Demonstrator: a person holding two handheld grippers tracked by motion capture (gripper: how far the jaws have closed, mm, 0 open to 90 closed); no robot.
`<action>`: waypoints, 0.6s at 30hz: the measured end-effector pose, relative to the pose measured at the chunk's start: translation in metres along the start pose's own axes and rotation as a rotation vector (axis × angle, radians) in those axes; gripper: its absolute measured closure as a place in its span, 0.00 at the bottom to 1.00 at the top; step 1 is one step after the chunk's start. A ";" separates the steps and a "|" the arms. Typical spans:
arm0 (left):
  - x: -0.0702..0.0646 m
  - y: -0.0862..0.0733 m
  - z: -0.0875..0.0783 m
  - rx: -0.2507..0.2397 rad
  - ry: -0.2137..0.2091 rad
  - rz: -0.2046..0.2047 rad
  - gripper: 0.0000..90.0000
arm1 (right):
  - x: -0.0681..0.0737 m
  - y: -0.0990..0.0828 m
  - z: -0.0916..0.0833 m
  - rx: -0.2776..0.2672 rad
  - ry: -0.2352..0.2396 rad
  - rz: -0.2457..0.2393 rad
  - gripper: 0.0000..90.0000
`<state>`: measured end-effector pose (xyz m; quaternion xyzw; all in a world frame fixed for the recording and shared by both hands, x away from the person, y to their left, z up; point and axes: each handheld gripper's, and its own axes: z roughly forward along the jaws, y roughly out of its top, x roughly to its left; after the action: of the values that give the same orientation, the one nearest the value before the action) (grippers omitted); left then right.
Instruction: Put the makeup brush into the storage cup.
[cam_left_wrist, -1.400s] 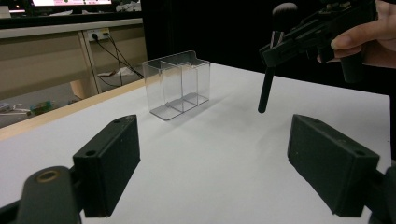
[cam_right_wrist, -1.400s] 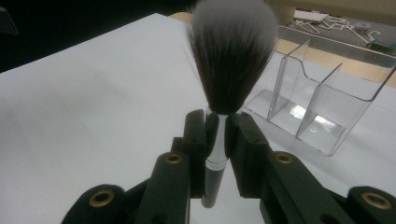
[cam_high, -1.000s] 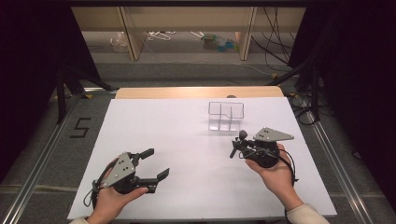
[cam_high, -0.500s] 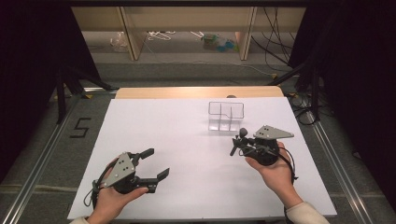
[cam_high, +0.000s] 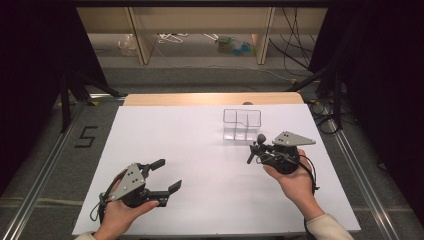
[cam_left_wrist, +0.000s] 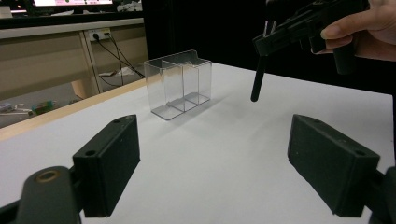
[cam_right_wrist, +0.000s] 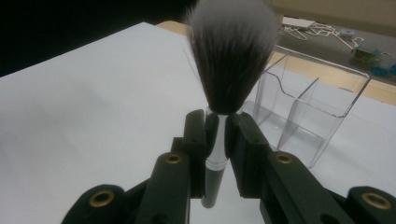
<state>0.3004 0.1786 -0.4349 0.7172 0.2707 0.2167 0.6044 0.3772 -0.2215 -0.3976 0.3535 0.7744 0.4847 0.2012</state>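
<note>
Right gripper (cam_right_wrist: 215, 135) clamped on brush (cam_right_wrist: 232, 56) (bristles up), beside clear organizer (cam_high: 242, 124), left gripper (cam_high: 166, 176) spread empty, bare table (cam_high: 175, 130) between.

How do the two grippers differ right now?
The left gripper is open and holds nothing; the right gripper is shut on a brush. The left sits at the table's near edge, far from the clear box; the right is close beside it. Both are black and hand-held.

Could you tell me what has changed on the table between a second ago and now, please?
Nothing has visibly changed: the right gripper stays shut on the black-handled makeup brush beside the clear plastic divided organiser, and the left gripper stays open.
</note>
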 end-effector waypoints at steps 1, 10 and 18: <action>0.000 0.000 0.000 -0.001 0.000 0.001 0.19 | 0.000 0.000 0.000 0.001 0.002 0.000 0.86; 0.000 0.000 0.000 0.002 -0.002 0.000 0.19 | -0.004 0.004 0.002 -0.017 -0.004 -0.002 0.86; 0.001 0.000 0.000 0.001 -0.001 0.000 0.19 | -0.006 0.006 0.003 -0.022 -0.013 0.001 0.86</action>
<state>0.3010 0.1790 -0.4353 0.7178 0.2703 0.2161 0.6042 0.3854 -0.2224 -0.3939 0.3547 0.7676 0.4909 0.2100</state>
